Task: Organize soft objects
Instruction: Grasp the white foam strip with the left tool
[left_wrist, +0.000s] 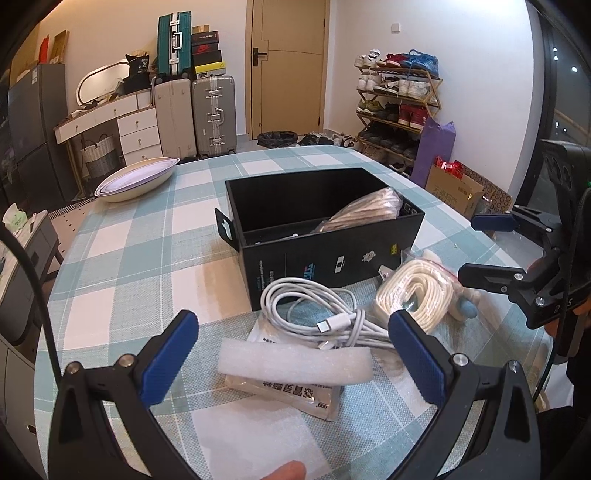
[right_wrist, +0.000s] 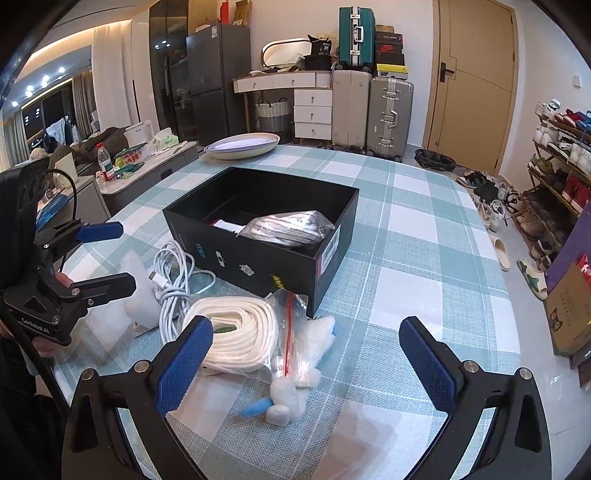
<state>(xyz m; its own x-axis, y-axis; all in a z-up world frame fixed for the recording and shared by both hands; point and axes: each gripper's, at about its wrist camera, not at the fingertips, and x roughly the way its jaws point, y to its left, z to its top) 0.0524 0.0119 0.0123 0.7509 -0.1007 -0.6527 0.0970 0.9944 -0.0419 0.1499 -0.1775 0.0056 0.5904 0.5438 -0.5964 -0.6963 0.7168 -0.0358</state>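
1. Two claws, both spread wide and holding nothing: my left gripper (left_wrist: 291, 354) hovers over the white foam strip (left_wrist: 295, 363), my right gripper (right_wrist: 306, 354) over the bagged coil of white rope (right_wrist: 236, 338).
2. One grey bagged bundle (right_wrist: 288, 227) already lies in the open black cardboard box (right_wrist: 258, 266) at twelve o'clock; the loose white charging cable (left_wrist: 314, 306) waits at its near wall.
3. Next, I judge, I close on the foam and lift it boxward.
4. Teal-checked tablecloth (right_wrist: 424, 258); suitcases (right_wrist: 373, 107) stand at twelve o'clock beyond.
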